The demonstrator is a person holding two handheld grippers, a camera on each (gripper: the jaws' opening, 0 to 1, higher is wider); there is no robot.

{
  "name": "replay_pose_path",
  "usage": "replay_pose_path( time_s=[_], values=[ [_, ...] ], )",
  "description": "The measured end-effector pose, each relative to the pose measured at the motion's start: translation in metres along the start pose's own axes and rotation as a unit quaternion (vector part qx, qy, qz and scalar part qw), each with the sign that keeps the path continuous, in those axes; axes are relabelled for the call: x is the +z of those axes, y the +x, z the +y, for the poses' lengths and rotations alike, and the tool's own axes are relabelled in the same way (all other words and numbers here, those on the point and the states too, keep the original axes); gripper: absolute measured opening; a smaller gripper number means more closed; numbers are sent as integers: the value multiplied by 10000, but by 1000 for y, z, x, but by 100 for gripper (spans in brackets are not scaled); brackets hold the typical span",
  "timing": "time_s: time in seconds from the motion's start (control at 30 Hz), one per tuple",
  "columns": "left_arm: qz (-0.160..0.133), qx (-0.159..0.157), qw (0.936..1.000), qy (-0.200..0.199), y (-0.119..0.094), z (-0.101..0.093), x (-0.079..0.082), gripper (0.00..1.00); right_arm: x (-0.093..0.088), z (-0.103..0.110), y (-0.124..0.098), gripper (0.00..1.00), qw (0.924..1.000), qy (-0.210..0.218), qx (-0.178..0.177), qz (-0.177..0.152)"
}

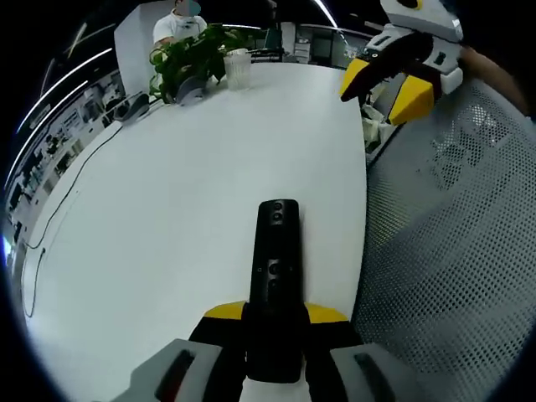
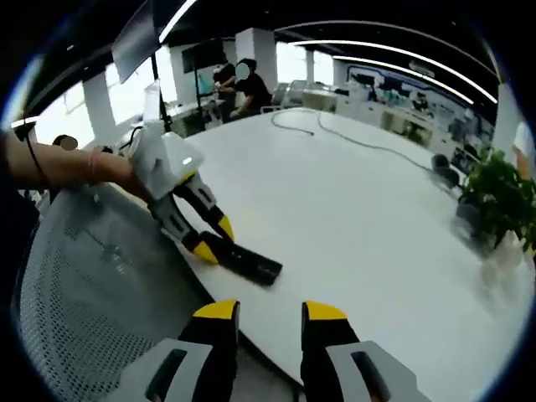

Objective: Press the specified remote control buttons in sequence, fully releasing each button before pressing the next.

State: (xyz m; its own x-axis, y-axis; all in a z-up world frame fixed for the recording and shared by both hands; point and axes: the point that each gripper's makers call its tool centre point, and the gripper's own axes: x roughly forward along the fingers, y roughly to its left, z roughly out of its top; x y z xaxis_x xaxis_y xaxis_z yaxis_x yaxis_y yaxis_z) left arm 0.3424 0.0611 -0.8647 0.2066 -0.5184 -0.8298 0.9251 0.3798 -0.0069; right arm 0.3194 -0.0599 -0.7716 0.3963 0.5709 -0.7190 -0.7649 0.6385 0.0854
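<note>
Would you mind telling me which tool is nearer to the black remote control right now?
Left. The left tool is shut on the remote control, holding its near end above the white table. The right tool is open and apart from it, off the table's edge.

Bright, even light from ceiling strip lights (image 2: 381,63) washes the white counter (image 1: 193,193) with little shadow; fisheye bending curves its edges, and the plant (image 2: 502,197) is blurred.

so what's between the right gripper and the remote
Nothing. In the right gripper view, only bare white table separates the open right gripper from the remote, which the left gripper holds.
</note>
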Motion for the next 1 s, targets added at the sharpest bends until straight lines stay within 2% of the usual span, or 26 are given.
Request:
replay_pose_path(
  time_s=[0.1, 0.2, 0.27, 0.4, 0.57, 0.73, 1.0],
  values=[
    [-43, 13, 10000, -4, 0, 0, 1, 25, 0, 11, 1, 23, 9994, 95, 329, 16],
    [-71, 19, 10000, 7, 0, -1, 0, 25, 12, 42, -2, 19, 9905, 390, 1304, -173],
    [-79, 4, 10000, 26, 0, -1, 0, 25, 20, 45, -3, 18, 9876, 532, 1447, -284],
    [-76, -24, 9999, 73, 0, -1, 0, 25, 37, 34, 0, 14, 9866, 696, 1375, -529],
    [-80, -48, 9999, 112, 0, -2, 1, 25, 53, 17, 23, 6, 9892, 627, 1217, -523],
    [-83, -50, 9999, 101, 0, -2, 1, 25, 57, 11, 45, 0, 9911, 498, 1148, -462],
    [-60, -81, 9998, 145, 0, -1, 1, 25, 54, 4, 78, 0, 9942, 224, 1032, -180]
  ],
)
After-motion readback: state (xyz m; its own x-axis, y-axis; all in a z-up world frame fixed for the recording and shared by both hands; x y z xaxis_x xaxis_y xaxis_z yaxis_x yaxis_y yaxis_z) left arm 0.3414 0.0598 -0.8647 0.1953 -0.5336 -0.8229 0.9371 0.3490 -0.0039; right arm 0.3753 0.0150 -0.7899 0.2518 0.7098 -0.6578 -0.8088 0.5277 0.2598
